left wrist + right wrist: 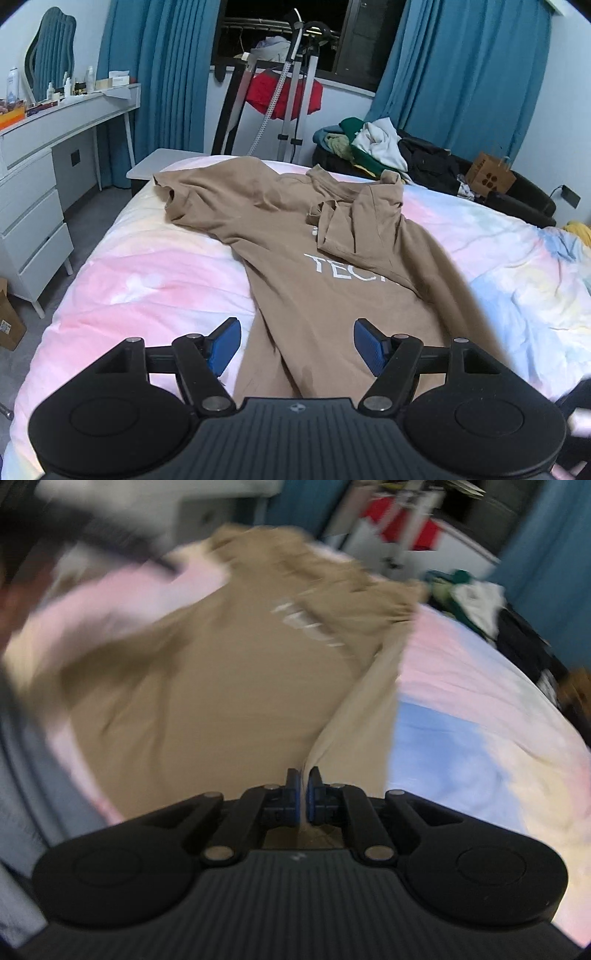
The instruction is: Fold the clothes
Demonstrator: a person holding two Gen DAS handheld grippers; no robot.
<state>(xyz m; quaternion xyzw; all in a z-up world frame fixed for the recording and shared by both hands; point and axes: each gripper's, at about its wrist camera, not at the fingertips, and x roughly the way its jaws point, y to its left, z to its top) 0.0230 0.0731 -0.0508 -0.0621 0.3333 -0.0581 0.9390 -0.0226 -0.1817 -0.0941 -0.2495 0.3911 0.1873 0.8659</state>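
Note:
A tan T-shirt (295, 243) with white lettering lies crumpled on the pastel bedspread (147, 273), one sleeve folded over the chest. My left gripper (297, 345) is open, its blue pads either side of the shirt's near hem, just above it. In the blurred right wrist view my right gripper (303, 792) is shut on the shirt's (221, 686) near right edge, which rises in a fold between the pads.
A white dresser (40, 192) stands left of the bed. A garment steamer stand (295, 92) and blue curtains (162, 74) are beyond the bed. A dark sofa (443, 173) piled with clothes sits at the back right.

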